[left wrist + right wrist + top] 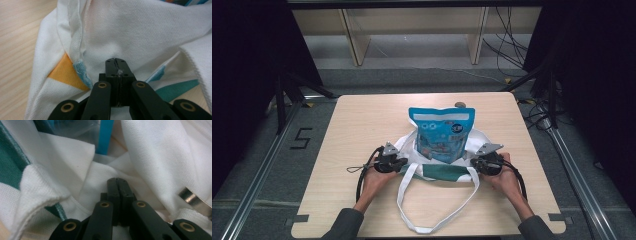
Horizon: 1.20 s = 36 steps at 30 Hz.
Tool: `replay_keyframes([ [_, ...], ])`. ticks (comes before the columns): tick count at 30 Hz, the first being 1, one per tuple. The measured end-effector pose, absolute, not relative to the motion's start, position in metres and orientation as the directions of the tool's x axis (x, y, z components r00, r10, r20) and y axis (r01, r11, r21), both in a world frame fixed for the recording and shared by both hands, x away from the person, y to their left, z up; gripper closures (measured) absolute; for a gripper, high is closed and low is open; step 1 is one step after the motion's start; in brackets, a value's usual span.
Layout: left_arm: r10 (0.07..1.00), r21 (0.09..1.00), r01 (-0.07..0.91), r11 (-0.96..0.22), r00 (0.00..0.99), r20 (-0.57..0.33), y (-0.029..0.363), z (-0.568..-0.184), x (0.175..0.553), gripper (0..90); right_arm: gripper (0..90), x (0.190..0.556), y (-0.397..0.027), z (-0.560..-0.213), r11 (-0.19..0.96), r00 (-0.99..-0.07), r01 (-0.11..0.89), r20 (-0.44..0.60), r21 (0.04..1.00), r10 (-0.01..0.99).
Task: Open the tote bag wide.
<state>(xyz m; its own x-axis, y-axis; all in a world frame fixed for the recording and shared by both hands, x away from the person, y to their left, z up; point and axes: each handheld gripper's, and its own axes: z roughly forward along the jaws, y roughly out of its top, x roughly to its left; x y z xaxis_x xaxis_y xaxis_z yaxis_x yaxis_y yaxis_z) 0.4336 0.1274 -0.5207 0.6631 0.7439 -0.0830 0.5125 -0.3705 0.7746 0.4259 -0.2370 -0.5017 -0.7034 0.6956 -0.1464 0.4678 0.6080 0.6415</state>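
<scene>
While we hold the white tote bag [412, 150] at both sides of its mouth, the blue snack pouch [442, 134] stands upright in the middle of it, well clear of the table [362, 120] edges, and that pouch is our landmark.

To the pouch's left, our left claw [398, 163] is clenched. In the left gripper view its tips [116, 65] meet on white cloth beside an orange patch [65, 75], and a wisp of fabric seems caught between them. We judge the bite thin: if we lift or pull outward, that fold could slide free and the bag's left side would drop.

At the pouch itself, the risk is tipping. It looks tall against the slack cloth around its base, so an uneven pull from one side would likely lean it over, either onto the table or across the bag's mouth.

Below the pouch, the long white handle [432, 220] loops toward us; it could snag a forearm if we draw back.

To the pouch's right, our right claw [477, 162] is also clenched, tips [117, 185] together among white folds with a teal stripe [11, 160] nearby. Whether cloth is truly pinched there we cannot tell. If it is only pressed against the fabric, raising both hands would lift one side alone and spill the pouch.
</scene>
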Motion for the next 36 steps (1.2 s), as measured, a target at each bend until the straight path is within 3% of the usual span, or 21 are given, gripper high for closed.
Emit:
replay_keyframes([
  [36, 0.760, 0.786, 0.520, -0.334, 0.642, -0.102, 0.129, -0.523, 0.453, 88.3, 90.0, 0.450, -0.238, -0.504, 0.566, -0.672, 0.495, -0.122, 0.660, 0.730],
])
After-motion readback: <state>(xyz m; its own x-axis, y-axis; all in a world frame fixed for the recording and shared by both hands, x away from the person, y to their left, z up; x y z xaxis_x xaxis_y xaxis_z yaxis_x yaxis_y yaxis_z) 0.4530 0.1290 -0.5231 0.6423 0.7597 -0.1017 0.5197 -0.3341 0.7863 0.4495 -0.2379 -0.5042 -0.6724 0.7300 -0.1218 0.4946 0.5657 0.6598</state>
